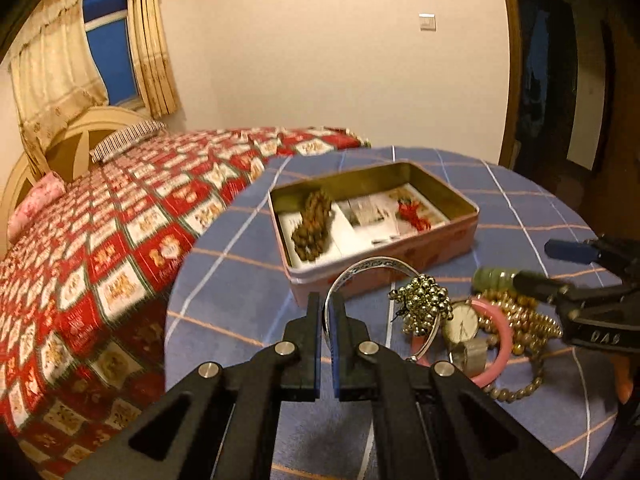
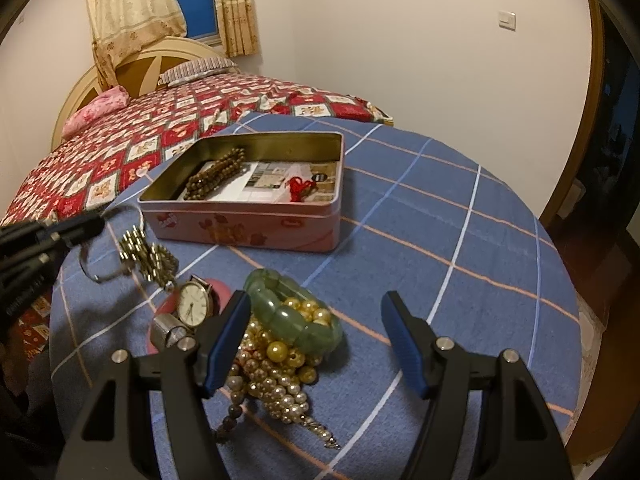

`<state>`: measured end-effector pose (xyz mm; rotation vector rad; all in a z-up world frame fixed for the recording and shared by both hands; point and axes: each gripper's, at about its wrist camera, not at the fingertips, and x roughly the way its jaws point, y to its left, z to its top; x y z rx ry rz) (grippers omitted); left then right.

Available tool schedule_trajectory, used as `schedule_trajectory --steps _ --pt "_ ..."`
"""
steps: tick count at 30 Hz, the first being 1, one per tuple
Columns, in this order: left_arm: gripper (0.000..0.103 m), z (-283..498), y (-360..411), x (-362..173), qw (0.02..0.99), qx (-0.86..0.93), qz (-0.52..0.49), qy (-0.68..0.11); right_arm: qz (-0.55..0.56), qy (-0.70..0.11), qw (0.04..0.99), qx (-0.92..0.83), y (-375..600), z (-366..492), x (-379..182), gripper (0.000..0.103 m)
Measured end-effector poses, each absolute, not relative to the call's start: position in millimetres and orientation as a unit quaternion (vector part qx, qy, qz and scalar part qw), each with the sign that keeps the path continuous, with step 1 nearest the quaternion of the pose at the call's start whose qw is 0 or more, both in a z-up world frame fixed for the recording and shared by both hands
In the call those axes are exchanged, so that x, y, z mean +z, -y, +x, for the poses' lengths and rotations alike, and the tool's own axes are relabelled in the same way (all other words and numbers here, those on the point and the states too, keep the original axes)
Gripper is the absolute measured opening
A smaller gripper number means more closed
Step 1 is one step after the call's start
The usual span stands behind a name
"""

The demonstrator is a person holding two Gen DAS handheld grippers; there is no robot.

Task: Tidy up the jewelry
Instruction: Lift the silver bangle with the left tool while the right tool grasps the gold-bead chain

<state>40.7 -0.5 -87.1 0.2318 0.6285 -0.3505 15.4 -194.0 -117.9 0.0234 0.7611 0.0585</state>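
Silver shows between my left tool's point(image 1: 327, 320) pads in the left wrist view: they are pressed together on the band of the silver bangle point(image 1: 370, 270), which arcs up in front of the tin point(image 1: 436, 240) and looks lifted clear of the tabletop point(image 1: 224, 280). I judge this to be the carry step for that one piece, from the loose heap toward the open tin. Inside the tin already lie a brown bead string point(image 1: 314, 226) at its left end and a red knotted piece point(image 1: 412, 212) at its right, on printed paper. Right of the bangle sit the cluster of small brass bells point(image 1: 422, 306), the watch point(image 1: 462, 326) and the pink bangle point(image 1: 502, 342). In the right wrist view my right tool point(image 2: 316, 344) stands spread and grips nothing; its left finger is close beside the green jade bracelet point(image 2: 294, 312), which rests on the heap of pearl and gold bead strands point(image 2: 276, 376). My left tool point(image 2: 82, 228) shows at the left edge with the silver bangle point(image 2: 102, 272) hanging below it, short of the tin point(image 2: 248, 224). The next move, as I read it, calls for carrying the bangle over the near wall, lowering it into the bare middle between the beads and the red piece, and only then letting the pads part. The thin band could twist in the pinch or catch on the rim.
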Motion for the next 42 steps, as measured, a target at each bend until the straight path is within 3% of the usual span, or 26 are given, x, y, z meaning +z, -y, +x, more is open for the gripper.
schedule_trajectory --steps 3,9,25,32,37,41,42 --pt "0.002 33 10 -81 0.936 -0.157 0.152 -0.276 0.010 -0.370 0.928 0.030 193 15 -117 0.071" --pt "0.002 37 17 -96 0.923 -0.181 0.144 -0.309 0.011 -0.369 0.929 0.034 191 13 -116 0.071" --pt "0.002 32 22 -73 0.932 -0.184 0.140 -0.278 -0.014 -0.360 0.928 0.095 164 13 -112 0.070" --pt "0.002 26 30 -65 0.932 -0.200 0.141 -0.269 -0.027 -0.353 0.928 0.120 152 17 -110 0.062" --pt "0.002 24 33 -65 0.927 -0.215 0.140 -0.273 -0.036 -0.337 0.930 0.140 143 17 -107 0.051" --pt "0.002 22 35 -66 0.926 -0.219 0.143 -0.274 -0.034 -0.334 0.931 0.145 142 18 -107 0.015" --pt "0.003 23 35 -67 0.926 -0.217 0.145 -0.274 -0.035 -0.332 0.932 0.142 142 17 -107 0.014"
